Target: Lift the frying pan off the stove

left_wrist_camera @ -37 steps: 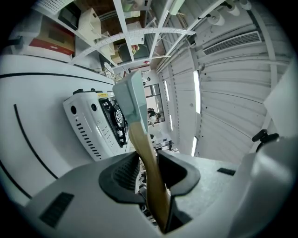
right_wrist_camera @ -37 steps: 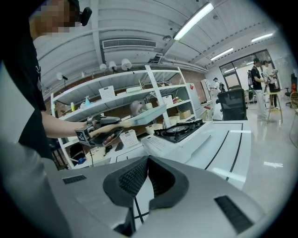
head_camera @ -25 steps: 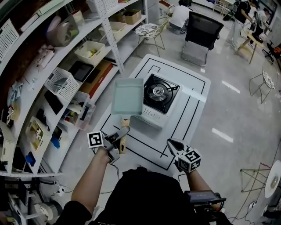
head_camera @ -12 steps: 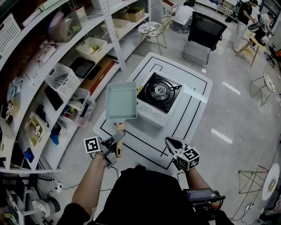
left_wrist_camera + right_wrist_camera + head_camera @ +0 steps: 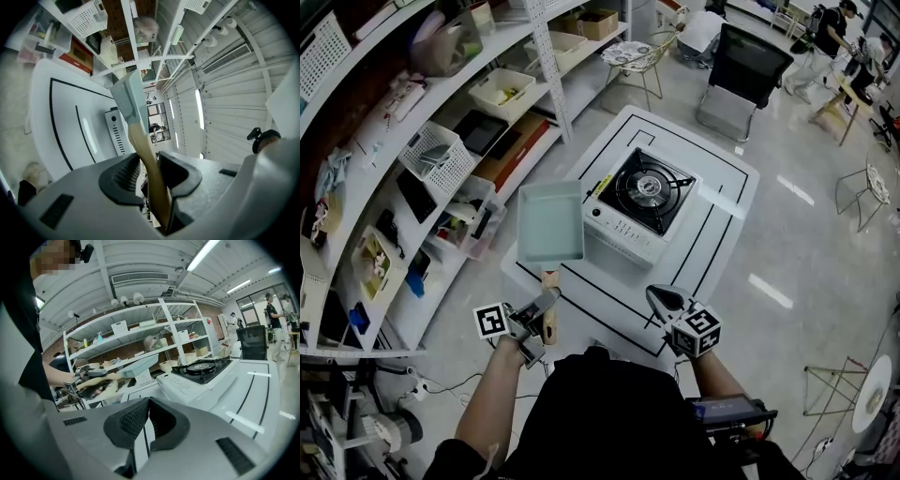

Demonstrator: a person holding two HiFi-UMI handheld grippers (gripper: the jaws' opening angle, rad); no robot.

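Note:
A pale green rectangular frying pan (image 5: 550, 222) hangs in the air left of the portable gas stove (image 5: 642, 202), clear of the burner. My left gripper (image 5: 546, 302) is shut on its wooden handle (image 5: 548, 314). In the left gripper view the handle (image 5: 150, 173) runs up between the ribbed pads to the pan (image 5: 131, 101). My right gripper (image 5: 658, 298) is lower right of the stove, jaws together, holding nothing. The right gripper view shows the pan (image 5: 138, 366) held left of the stove (image 5: 201, 369) beyond its own closed pads (image 5: 136, 420).
The stove sits on a white table (image 5: 712, 216) marked with black lines. White shelving (image 5: 441, 141) with bins and boxes runs along the left. A black chair (image 5: 750, 70) and a wire stool (image 5: 633, 61) stand beyond the table; people are at the far back.
The left gripper has carried the pan further left and nearer to me, away from the stove. The right gripper has stayed roughly in place.

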